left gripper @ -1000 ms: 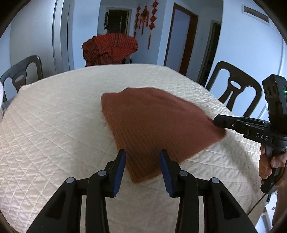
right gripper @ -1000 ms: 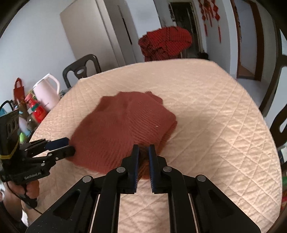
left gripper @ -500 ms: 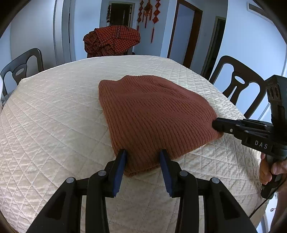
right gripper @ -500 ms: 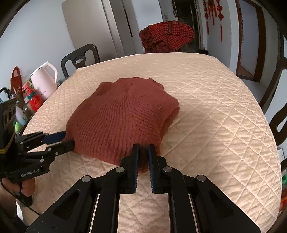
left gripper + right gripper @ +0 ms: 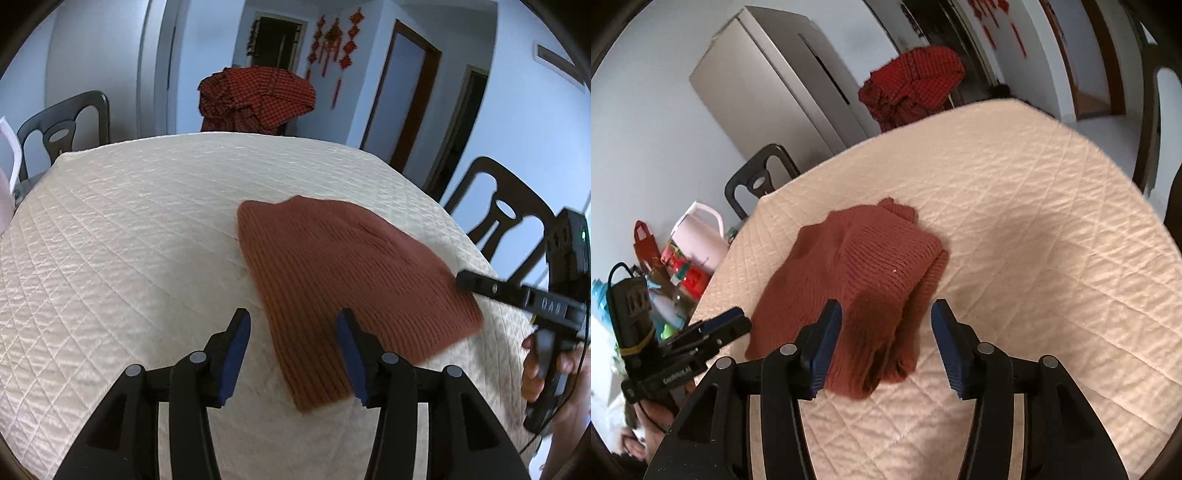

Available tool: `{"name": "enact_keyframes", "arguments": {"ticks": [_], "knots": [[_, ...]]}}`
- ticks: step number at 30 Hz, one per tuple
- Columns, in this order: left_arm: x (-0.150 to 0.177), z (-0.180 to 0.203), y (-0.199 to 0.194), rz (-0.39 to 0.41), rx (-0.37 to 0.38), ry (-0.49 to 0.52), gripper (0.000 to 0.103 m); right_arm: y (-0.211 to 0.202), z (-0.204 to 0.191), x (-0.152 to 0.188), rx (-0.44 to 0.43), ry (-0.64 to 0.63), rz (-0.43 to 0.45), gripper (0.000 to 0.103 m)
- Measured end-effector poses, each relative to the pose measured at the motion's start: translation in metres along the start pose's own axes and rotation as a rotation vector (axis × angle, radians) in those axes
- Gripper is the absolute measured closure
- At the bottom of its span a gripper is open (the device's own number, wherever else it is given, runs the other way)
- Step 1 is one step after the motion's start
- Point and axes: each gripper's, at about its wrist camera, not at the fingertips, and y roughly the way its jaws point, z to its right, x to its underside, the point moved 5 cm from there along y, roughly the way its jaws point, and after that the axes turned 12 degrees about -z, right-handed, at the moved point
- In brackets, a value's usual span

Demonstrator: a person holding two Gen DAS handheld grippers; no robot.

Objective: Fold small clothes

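We see the rust-brown knitted garment [image 5: 354, 280] lying folded on the worktop [image 5: 122, 236], which is covered by a cream quilted cloth. In the right wrist view the garment [image 5: 864, 288] shows stacked layers along its right edge, and its near end bunches into thick rolls just in front of our right tongs [image 5: 884, 343].

Our left tongs [image 5: 291, 354] are released — the blue-padded fingers [image 5: 236, 350] stand wide apart above the near-left corner of the garment, and nothing lies between them. The garment's near corner sits just ahead of the right-hand pad. From the right wrist view we find the left tongs [image 5: 733, 325] at the garment's left edge, tips apart and close to the fabric; whether they touch it we cannot tell.

Our right tongs are likewise released, fingers spread to either side of the bunched near end without closing on it. In the left wrist view the right tongs [image 5: 467, 280] reach in from the right, tip at the garment's far-right edge.

Beyond the worktop a red checked cloth [image 5: 255, 99] is heaped — it seems over a chair. Dark chairs [image 5: 498, 221] stand around, and a pink kettle [image 5: 700, 236] stands off to the left.
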Motion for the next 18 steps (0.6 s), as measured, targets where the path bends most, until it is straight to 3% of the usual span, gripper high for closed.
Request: {"name": "enact_keyframes", "arguments": {"ticks": [8, 13, 18], "knots": [[-0.013, 0.000, 0.022, -0.029, 0.037, -0.012, 0.043, 0.022, 0.004, -0.004, -0.047, 0.022, -0.040, 0.051], [-0.010, -0.003, 0.037, -0.056, 0.083, -0.035, 0.034, 0.027, 0.011, -0.004, -0.078, 0.030, -0.050, 0.048], [-0.010, -0.009, 0.043, -0.078, 0.140, -0.066, 0.031, 0.029, 0.013, -0.006, -0.089, 0.029, -0.048, 0.048]]}}
